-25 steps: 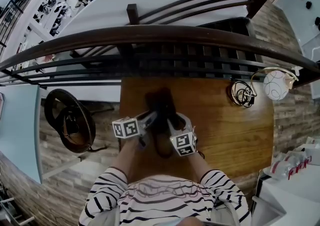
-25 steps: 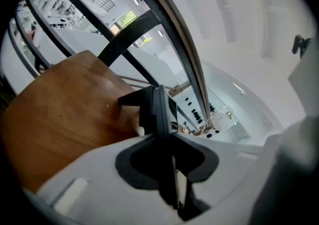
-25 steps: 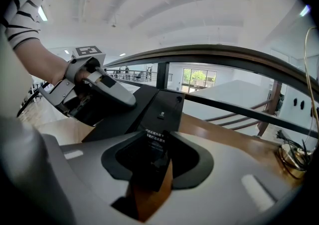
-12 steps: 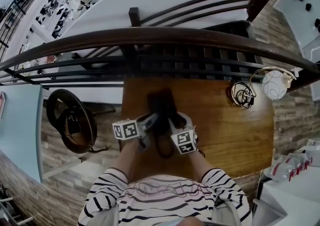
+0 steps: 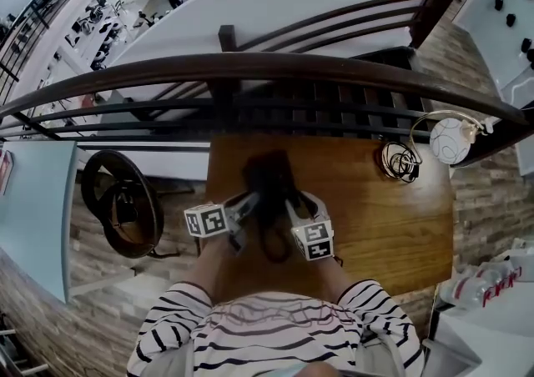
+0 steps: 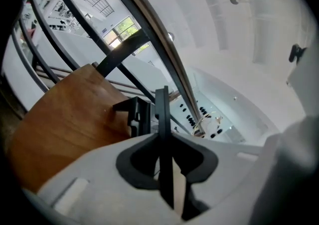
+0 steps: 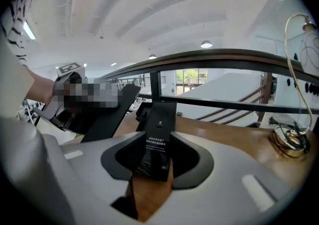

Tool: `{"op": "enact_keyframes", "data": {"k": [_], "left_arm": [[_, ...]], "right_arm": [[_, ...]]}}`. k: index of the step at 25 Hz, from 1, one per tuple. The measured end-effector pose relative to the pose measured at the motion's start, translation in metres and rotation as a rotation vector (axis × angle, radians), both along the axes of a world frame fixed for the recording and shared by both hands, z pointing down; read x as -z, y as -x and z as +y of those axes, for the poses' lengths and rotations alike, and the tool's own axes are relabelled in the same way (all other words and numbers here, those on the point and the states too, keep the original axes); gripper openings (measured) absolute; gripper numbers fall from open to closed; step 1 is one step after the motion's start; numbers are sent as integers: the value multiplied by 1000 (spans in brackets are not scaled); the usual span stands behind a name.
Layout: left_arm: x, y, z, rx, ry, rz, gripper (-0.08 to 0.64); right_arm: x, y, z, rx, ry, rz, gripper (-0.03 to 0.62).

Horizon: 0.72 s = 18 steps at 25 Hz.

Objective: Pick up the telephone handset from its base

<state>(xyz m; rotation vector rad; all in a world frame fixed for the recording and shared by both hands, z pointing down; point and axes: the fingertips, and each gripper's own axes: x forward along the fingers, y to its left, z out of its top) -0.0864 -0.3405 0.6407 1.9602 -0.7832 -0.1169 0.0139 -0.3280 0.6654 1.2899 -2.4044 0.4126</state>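
The black telephone (image 5: 269,188) sits mid-table on the wooden table (image 5: 375,217), with my grippers on either side of it. My left gripper (image 5: 249,200) is shut on a thin black slab, seen edge-on, which I take for the handset (image 6: 163,129). The black base (image 6: 132,115) stands just beyond it. My right gripper (image 5: 292,200) has a flat black piece with a white-print label (image 7: 159,137) between its jaws, which are opening slightly. Which part of the phone that piece is I cannot tell. Bare table shows under it.
A dark wooden railing (image 5: 250,71) curves along the table's far edge. A coiled cable (image 5: 399,160) and a white globe lamp (image 5: 457,140) sit at the table's far right corner. A round dark seat (image 5: 121,200) stands left of the table, and bottles (image 5: 488,284) at right.
Both grippers have shifted slightly, with the black parts still between them. The right gripper's marker cube has turned a little. The telephone looks much the same.
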Motion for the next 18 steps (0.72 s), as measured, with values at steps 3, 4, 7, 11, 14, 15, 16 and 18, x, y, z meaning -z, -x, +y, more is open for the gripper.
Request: {"op": "enact_keyframes", "data": {"k": [3,4,7,11,14,15,16,18], "left_arm": [[9,1,14,4,-17,-1,74],[12,1,18,4,-22,0,74],[22,3,32,8,-40,2,74],[34,5,52,18,-72,4,74],[42,4,70,24,-88,6,73],[47,4,77,28,-94,8,74],[51,3,84,32,-97,11,74],[59,2,99,40,-104,17,73]], "right_arm": [[14,-8,19,-20,-4,-22,143],[19,-10,25,-25,-8,-27,143],[34,-16,42,-42,-28,-45,141],[53,-23,65,-73,-48,-72,140],[65,-29,83,-84,-64,-88,138],[69,-31,89,-85,-68,-91,138],[73,-33,96,-85,-71,-94,138],[81,-38,109,-88,-79,-103,138]]}}
